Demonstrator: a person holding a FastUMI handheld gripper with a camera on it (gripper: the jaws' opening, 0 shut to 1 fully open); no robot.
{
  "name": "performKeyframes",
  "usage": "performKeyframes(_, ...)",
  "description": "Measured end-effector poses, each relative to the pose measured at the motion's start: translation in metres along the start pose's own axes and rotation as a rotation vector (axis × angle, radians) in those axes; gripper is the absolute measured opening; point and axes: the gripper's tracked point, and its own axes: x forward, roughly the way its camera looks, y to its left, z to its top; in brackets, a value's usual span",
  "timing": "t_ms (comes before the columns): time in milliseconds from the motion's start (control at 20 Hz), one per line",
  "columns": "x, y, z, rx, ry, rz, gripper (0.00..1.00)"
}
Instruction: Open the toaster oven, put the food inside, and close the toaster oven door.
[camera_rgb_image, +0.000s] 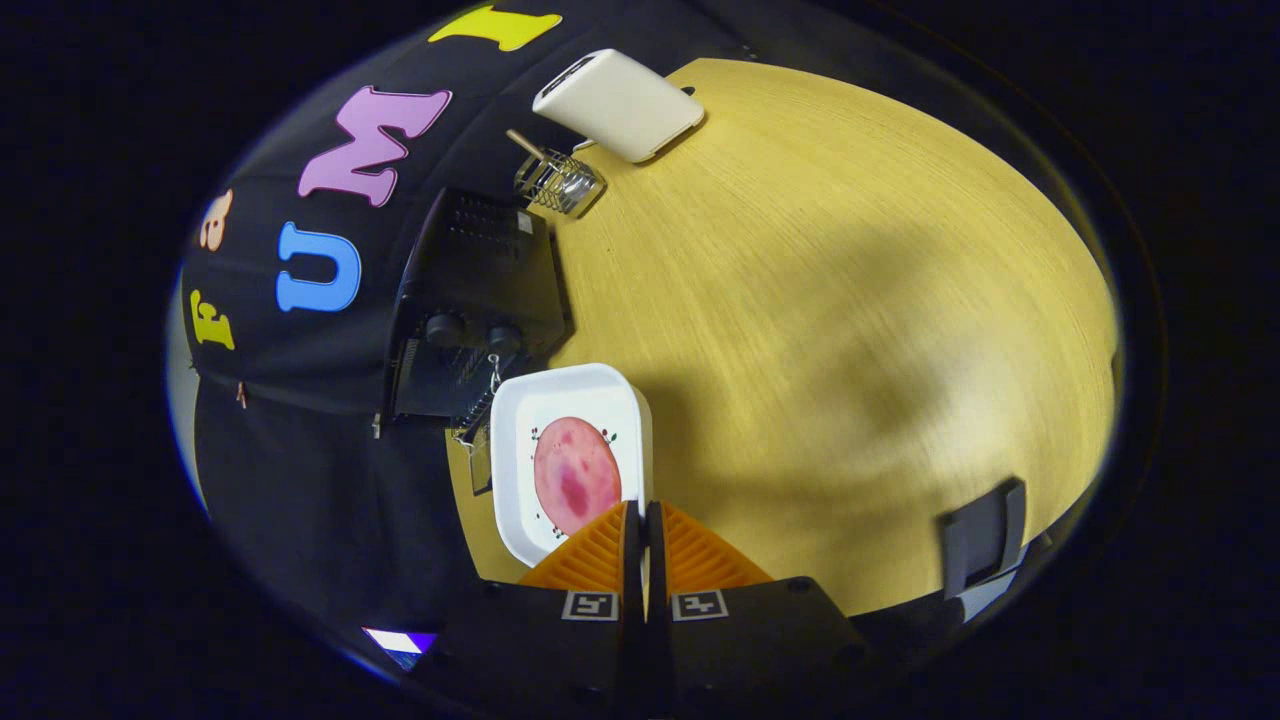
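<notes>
One two-finger gripper (642, 512) occupies the near foreground, its ribbed, wedge-shaped fingers (598, 555) drawn together so that only a thin slit remains between them; the tips clasp the near rim of a white, square, rounded-corner plastic tray (515, 440), which appears pinched between them. Two small square fiducial markers sit on the gripper body, one behind each finger.

One round, flat, pink slice of food (575, 472), mottled with darker red patches, lies in the tray, just ahead of the fingertips. Small dark printed specks dot the tray floor around the slice.

One black, box-shaped metal toaster oven (480, 290) stands beyond the tray, against the black cloth wall. Two round black knobs (445, 328) show on its front, a grid of vent slots perforates its top, and a wire rack is visible at its opening, next to the tray's far edge. Whether the tray touches the oven cannot be told.

One small wire-mesh basket (557, 183) holding a single wooden stick stands further off, beyond the oven. One cream-white, smooth, rounded rectangular appliance (620, 103) lies past the basket, at the table's far side.

One pale yellow, fine-grained wooden table (850, 300) bears all items. One dark grey flat plate (983, 535) sits at its near edge, well apart from the tray. No legible writing appears on any object.
</notes>
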Motion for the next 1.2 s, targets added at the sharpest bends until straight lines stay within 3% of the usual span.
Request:
performKeyframes(500, 0.061, 0.121, -0.056, 0.170, -0.131, 0.036, 0.05)
performKeyframes(750, 0.106, 0.156, -0.066, 0.281, -0.190, -0.001, 0.05)
performKeyframes(1200, 0.176, 0.196, -0.023, 0.661, -0.423, -0.054, 0.05)
